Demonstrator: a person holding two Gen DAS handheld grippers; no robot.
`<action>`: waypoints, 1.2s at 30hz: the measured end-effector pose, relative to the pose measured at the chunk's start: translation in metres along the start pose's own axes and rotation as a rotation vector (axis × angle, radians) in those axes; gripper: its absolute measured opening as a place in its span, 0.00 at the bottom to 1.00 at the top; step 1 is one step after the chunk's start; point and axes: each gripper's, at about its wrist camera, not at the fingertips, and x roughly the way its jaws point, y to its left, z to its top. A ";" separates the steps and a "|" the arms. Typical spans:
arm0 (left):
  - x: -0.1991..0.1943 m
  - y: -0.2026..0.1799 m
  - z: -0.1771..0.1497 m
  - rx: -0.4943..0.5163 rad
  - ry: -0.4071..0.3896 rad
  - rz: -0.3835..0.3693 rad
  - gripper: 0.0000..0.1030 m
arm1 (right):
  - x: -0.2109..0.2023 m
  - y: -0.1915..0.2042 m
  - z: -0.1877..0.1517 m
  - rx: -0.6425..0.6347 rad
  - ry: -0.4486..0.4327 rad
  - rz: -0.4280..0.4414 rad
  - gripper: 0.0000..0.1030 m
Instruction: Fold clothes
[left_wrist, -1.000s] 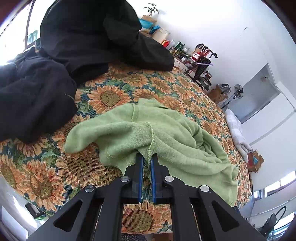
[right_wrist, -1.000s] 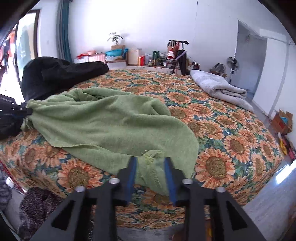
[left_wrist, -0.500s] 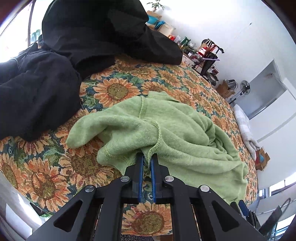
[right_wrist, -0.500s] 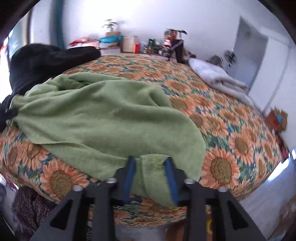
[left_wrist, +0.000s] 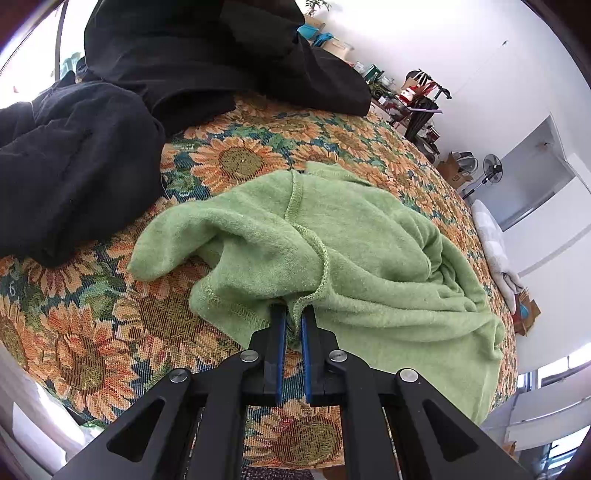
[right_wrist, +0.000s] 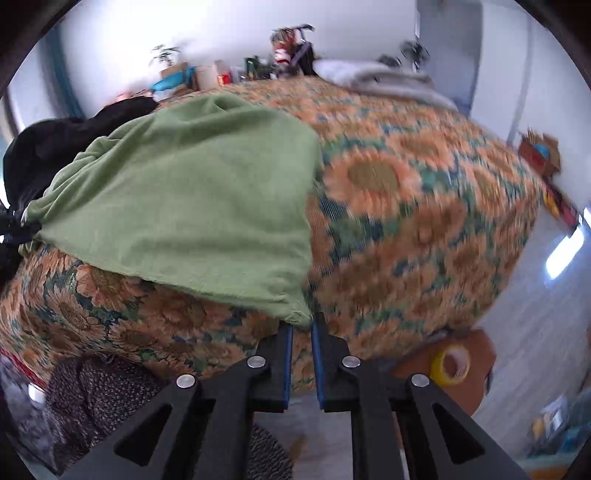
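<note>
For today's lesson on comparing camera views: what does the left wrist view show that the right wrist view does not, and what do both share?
Only the left wrist view shows the green cloth's stitched hem and the standing fan sharply. Only the right wrist view shows a yellow tape roll below the bed edge. Both show the green cloth on the sunflower bedspread, black clothing, and each gripper, left gripper and right gripper, shut on a corner.

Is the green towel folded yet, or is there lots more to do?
Not folded yet. Done so far: both grippers have a corner. The left gripper is shut on the green towel at a stitched edge, and the right gripper pinches another corner. In hand: the towel hangs rumpled between them over the sunflower bedspread. Left: the whole fold, plus the black clothes heaped behind.
</note>
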 end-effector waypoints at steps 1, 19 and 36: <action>0.000 0.000 0.000 0.002 0.001 0.000 0.07 | -0.001 -0.004 -0.002 0.039 0.004 0.029 0.18; 0.006 0.003 -0.002 -0.005 0.011 0.009 0.07 | 0.020 -0.023 -0.011 0.504 -0.027 0.452 0.40; 0.003 -0.002 -0.009 0.014 -0.039 0.027 0.07 | 0.016 -0.058 -0.009 0.741 -0.169 0.500 0.02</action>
